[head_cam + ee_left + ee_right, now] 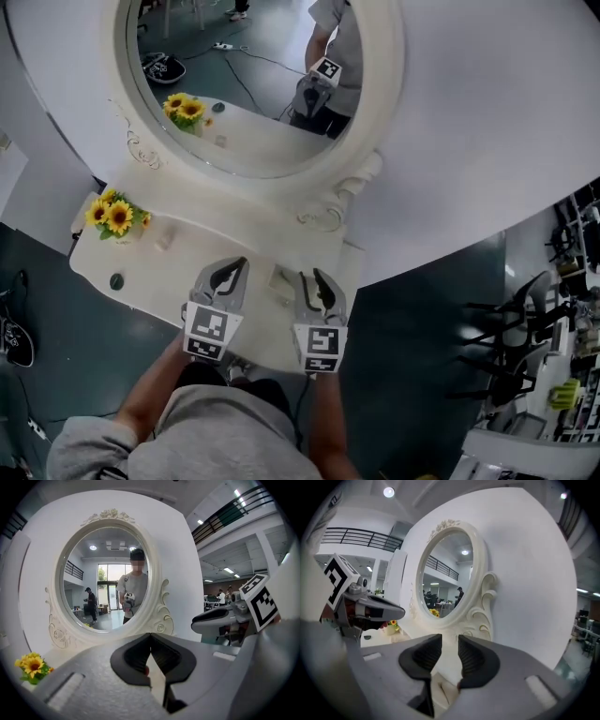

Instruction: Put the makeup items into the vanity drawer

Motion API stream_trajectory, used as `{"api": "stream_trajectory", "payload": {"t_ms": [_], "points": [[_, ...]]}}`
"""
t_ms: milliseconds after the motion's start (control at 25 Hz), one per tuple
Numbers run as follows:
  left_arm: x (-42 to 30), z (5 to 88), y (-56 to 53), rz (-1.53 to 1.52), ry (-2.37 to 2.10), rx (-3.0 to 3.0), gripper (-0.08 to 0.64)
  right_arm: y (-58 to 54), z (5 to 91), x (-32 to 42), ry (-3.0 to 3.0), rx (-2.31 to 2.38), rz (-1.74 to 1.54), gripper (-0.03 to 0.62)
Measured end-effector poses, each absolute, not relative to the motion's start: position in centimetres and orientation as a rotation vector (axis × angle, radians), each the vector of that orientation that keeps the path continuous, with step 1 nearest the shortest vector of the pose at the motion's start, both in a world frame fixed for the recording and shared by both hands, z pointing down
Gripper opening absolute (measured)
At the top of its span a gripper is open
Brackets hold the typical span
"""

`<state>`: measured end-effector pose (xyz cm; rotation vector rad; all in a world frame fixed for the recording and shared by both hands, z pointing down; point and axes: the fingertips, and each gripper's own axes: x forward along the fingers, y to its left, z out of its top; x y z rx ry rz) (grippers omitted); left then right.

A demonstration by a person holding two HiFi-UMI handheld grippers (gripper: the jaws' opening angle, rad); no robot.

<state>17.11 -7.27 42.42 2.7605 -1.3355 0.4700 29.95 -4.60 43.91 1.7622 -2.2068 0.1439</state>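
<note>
The white vanity top (178, 267) carries a small beige item (164, 239), a dark round compact (116, 280) and a cream box-like item (281, 281). The cream item lies between my two grippers and shows under the right jaws (440, 691). My left gripper (230, 274) hovers over the front of the vanity, its pads (140, 653) meeting at the tips with nothing held. My right gripper (315, 283) hovers beside it, open, with an empty gap between its pads (474, 660). Both point toward the mirror. No drawer is in sight.
An oval mirror (253, 94) in an ornate white frame stands at the back of the vanity, against a white wall. A sunflower bunch (114, 216) sits at the left end. Black chairs (506, 328) stand on the floor to the right, and a shoe (14, 337) lies to the left.
</note>
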Motion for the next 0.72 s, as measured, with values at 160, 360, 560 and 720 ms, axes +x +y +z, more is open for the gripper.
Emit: {"api": "stream_trajectory", "payload": {"t_ms": [160,360,560,720], "points": [[16.9,40.8,-7.0,0.427,-1.351,2.793,0.011,-3.8,41.7,29.8,-2.216,1.872,0.085,0.102],[16.5,39.3,-6.2,0.396,-1.359,2.818,0.011,-2.5,40.4,28.9,-2.236,1.930,0.072,0.074],[16.0,39.0,-5.3,0.389,-1.355,2.827,0.011,-1.6,40.0,28.2,-2.245,1.959,0.052,0.006],[15.6,39.1,-4.9,0.391,-1.359,2.824,0.011,-1.3,40.0,27.5,-2.256,1.931,0.045,0.006]]}}
